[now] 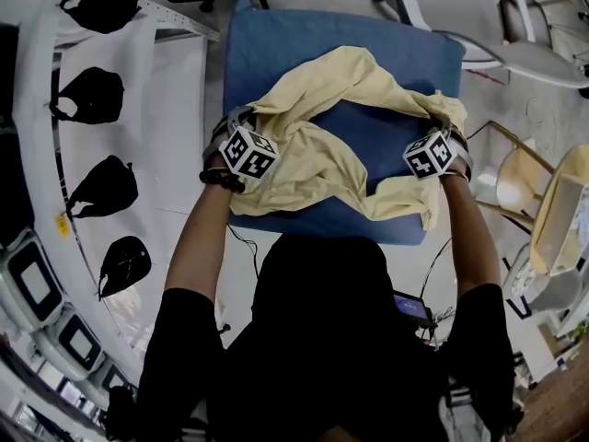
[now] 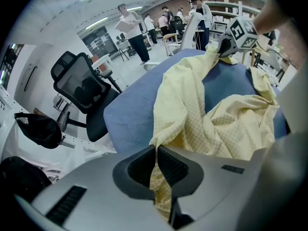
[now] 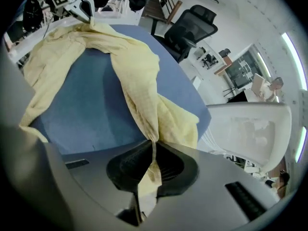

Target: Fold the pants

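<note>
On the blue table (image 1: 276,53), left tongs (image 2: 156,148) and right tongs (image 3: 153,144) clamp yellow pants (image 1: 317,159).

The pants (image 1: 313,159) are matt, creased cloth with a fine waffle weave. The worktop (image 1: 276,44) looks matt and fabric-covered. My left hand-held gripper (image 2: 156,150) and right hand-held gripper (image 3: 153,148) have smooth grey plastic shells and ribbed black pads (image 2: 174,166).

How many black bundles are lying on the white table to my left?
4, in a row on the white table: farthest bundle, second bundle, third bundle, nearest bundle. Others may be hidden.
</note>
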Motion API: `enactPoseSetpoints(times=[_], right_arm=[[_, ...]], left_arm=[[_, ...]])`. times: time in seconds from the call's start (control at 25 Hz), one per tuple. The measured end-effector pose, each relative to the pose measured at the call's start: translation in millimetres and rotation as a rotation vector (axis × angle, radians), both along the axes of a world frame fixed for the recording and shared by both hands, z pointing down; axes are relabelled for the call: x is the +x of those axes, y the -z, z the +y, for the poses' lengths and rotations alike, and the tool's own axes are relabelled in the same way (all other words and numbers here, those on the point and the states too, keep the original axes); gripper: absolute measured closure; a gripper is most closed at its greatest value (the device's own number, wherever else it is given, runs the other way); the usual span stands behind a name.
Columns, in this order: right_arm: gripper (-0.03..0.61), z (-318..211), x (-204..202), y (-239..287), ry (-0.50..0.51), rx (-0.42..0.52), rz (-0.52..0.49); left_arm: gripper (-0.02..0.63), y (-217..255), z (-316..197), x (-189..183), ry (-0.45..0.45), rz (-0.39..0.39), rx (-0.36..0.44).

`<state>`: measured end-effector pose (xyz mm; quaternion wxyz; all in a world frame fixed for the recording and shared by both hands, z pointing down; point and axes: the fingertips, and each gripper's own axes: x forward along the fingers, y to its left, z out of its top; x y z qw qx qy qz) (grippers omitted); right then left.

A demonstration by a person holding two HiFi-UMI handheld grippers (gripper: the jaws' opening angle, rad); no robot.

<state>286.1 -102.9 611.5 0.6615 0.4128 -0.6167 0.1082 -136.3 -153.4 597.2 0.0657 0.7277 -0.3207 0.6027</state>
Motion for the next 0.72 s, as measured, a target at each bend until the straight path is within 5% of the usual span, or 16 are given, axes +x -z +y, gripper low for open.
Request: enactPoseSetpoints(times=[0.28,0.4,0.52,0.72], right_arm=[[0.548,36.2,68.7,9.2,-0.107,-0.006,0.127],[0.518,49.8,44.9,3.8,-0.128,-0.02,0.007],[0.37,57.3,10.6,6.6,-0.108,-0.04,-0.138],[0.371,36.9,-22.8,29.9,-0.001,0.016,-0.228]], left_arm=[[0.578,4.9,-7.2,-6.7,0.018,-0.002,0.003],[0.578,5.7,-6.3,-6.4,0.02,0.0,0.001],[0.578,7.2,-6.6,-3.8,0.019,0.011,0.007],[0.578,12.7,-10.0,-6.2,0.023,0.021,0.028]])
